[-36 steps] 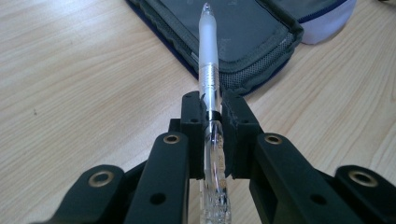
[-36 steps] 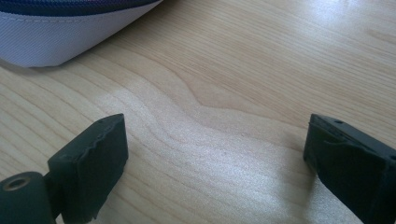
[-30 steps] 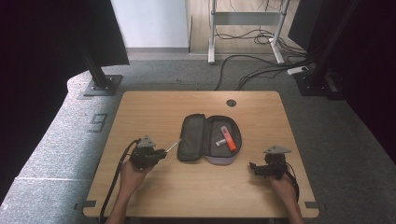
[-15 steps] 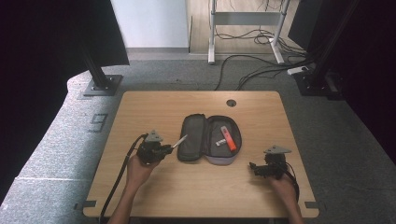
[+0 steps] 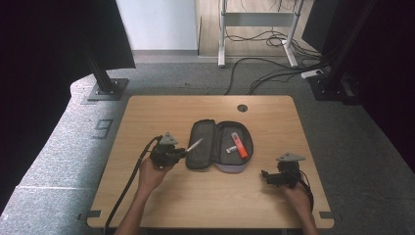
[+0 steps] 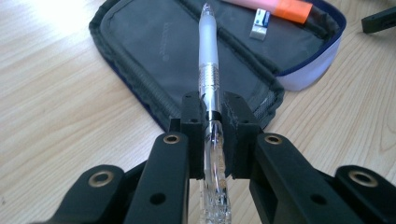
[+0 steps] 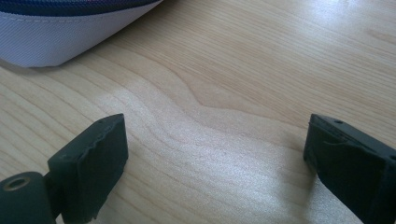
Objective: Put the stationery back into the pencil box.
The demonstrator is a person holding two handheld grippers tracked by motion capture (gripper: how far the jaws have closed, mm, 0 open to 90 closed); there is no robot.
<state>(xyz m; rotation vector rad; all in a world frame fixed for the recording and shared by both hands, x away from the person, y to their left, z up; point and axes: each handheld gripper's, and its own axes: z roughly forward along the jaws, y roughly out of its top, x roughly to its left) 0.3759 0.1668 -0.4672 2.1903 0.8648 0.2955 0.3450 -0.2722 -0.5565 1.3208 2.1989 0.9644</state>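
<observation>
An open grey pencil case (image 5: 218, 145) (image 6: 154, 51) lies in the middle of the wooden table (image 5: 205, 105). Inside its right half lie an orange marker (image 5: 239, 145) (image 6: 280, 7) and a small white eraser (image 5: 229, 149) (image 6: 259, 24). My left gripper (image 5: 182, 152) (image 6: 212, 119) is shut on a clear pen (image 5: 194, 144) (image 6: 208, 51), whose tip points over the case's left half. My right gripper (image 5: 265, 176) (image 7: 215, 154) rests on the table at the right, jaws wide open with bare wood between them, just short of the case's pale outer wall (image 7: 70, 28).
A round cable hole (image 5: 242, 107) sits near the table's far edge. Black stand bases (image 5: 105, 88) and cables (image 5: 274, 73) lie on the grey floor beyond the table. Bare wood lies in front of the case.
My left gripper has carried the pen to the right and slightly up, so its tip now reaches over the case's left half. The right gripper has stayed put.
</observation>
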